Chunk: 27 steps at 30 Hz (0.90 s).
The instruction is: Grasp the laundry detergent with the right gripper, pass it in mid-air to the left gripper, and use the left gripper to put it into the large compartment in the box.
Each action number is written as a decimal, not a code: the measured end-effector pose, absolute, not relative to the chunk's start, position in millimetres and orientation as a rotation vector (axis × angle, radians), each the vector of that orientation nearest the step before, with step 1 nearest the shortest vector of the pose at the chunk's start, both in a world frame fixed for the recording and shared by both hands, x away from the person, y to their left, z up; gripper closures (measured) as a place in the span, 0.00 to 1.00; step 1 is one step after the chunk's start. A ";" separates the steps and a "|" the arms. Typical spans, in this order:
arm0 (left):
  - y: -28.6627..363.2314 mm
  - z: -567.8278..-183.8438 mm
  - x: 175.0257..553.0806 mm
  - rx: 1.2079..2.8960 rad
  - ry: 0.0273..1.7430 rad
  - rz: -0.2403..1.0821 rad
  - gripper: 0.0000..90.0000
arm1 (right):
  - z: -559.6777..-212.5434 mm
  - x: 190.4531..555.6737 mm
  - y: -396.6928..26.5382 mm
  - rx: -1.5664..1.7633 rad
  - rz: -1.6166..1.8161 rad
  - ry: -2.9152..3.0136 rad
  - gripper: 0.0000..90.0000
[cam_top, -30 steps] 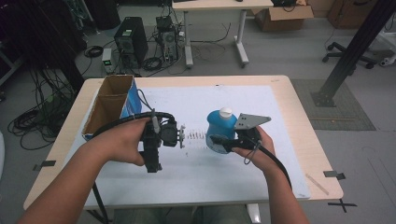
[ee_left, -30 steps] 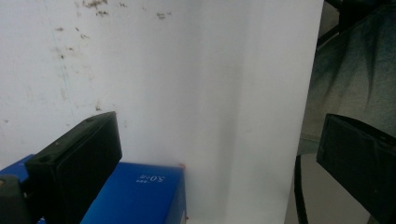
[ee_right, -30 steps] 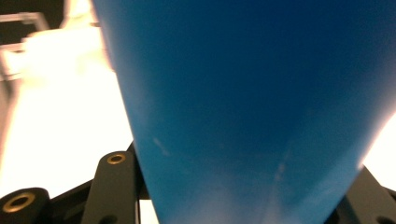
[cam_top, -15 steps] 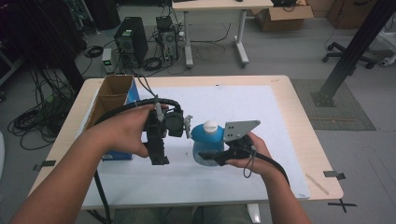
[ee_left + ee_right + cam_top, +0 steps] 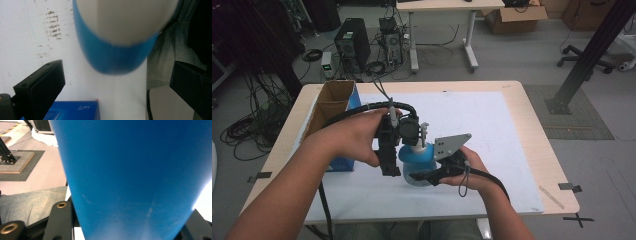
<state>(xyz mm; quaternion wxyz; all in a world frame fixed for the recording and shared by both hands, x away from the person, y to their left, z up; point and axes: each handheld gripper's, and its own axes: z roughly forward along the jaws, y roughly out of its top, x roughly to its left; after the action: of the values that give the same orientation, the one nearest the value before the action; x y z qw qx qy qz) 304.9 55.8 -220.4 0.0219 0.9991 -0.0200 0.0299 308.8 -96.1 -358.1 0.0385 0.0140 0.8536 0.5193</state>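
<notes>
The blue bottle (image 5: 417, 162) has come nearer, clamped by right gripper (image 5: 424, 176); left gripper (image 5: 110, 82) gapes above.

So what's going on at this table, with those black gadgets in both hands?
A person is handling a blue bottle with two hand-held grippers. The right gripper is clamped on the bottle's body, holding it over the white mat. The left gripper is at the bottle's white top, its fingers spread apart. A cardboard box sits to the left.

Left claw (image 5: 412, 134) jaws apart, right claw (image 5: 422, 176) clamped, hands close together
</notes>
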 end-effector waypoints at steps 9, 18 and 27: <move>52.3 -222.0 306.1 3.106 -0.060 0.075 0.00 | -359.5 309.7 -77.0 0.035 1.625 2.613 0.50; 52.3 -224.0 306.9 3.109 -0.048 0.074 0.00 | -360.9 310.0 -67.8 0.032 1.636 2.602 0.50; 52.4 -230.1 306.6 3.121 -0.041 0.076 0.00 | -359.7 309.6 -61.8 0.024 1.642 2.592 0.50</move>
<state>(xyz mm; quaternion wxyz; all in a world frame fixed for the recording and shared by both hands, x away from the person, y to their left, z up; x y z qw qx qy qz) 306.6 52.4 -230.1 0.0098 0.9996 -0.0130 0.0244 309.6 -61.8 -359.7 0.0364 0.0079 0.8441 0.5348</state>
